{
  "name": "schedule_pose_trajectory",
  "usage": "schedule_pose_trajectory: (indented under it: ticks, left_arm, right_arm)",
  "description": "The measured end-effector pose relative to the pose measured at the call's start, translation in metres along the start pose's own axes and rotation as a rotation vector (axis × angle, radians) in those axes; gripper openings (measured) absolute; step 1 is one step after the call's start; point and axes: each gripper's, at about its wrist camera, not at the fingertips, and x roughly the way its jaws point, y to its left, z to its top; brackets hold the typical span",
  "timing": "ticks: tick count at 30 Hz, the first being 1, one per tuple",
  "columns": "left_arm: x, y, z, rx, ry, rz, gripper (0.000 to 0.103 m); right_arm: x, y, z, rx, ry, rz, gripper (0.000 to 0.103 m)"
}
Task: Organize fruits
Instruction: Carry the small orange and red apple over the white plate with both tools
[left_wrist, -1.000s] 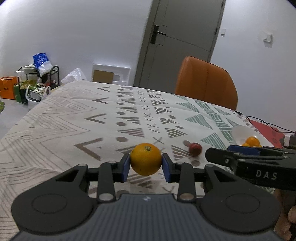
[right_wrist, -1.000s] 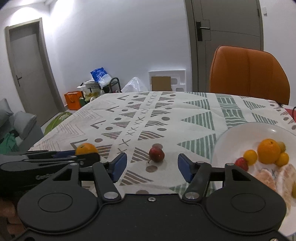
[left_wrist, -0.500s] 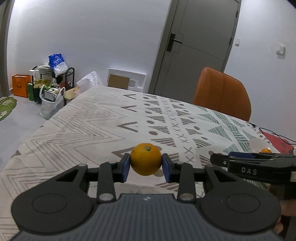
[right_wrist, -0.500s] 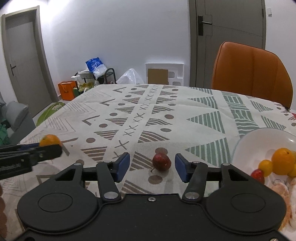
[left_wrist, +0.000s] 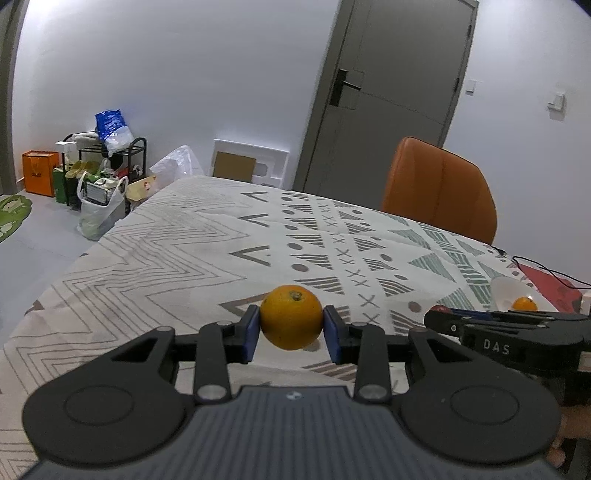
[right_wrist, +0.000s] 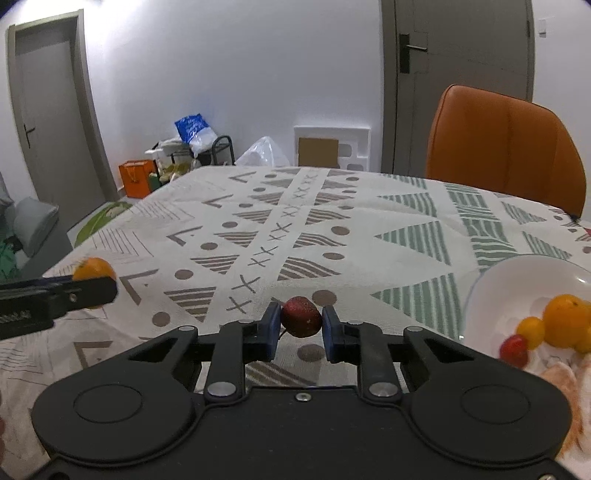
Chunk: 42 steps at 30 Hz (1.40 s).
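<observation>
- Your left gripper (left_wrist: 291, 328) pinches the orange (left_wrist: 291, 317), held above the tablecloth (left_wrist: 166, 258).
- Your right gripper (right_wrist: 300, 328) pinches the small red fruit (right_wrist: 301, 316); white bowl (right_wrist: 517, 284) at its 3 o'clock.

One marking reads clearly here: the white letters "DAS", printed on the black side of the right gripper (left_wrist: 439, 320), as it shows at the right edge of the left wrist view. In the right wrist view the left gripper (right_wrist: 94, 293) comes in from the left edge with some pale lettering along its black side, but it is too blurred and too cut off to read. The blue bag (right_wrist: 194, 129) on the rack carries a print too small to make out, and so does the orange bag (left_wrist: 40, 172) on the floor.
</observation>
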Motion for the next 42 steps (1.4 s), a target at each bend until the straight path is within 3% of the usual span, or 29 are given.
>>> schedule_pose_trajectory:
  ticks: [15, 42]
  left_arm:
    - [-0.004, -0.051, -0.002, 0.073, 0.001, -0.065, 0.035]
    - [0.004, -0.146, -0.006, 0.204, 0.003, -0.181, 0.035]
  right_arm:
    - [-0.051, -0.034, -0.009, 0.081, -0.091, -0.019, 0.022]
    - [-0.097, -0.129, -0.04, 0.252, -0.151, -0.185, 0.022]
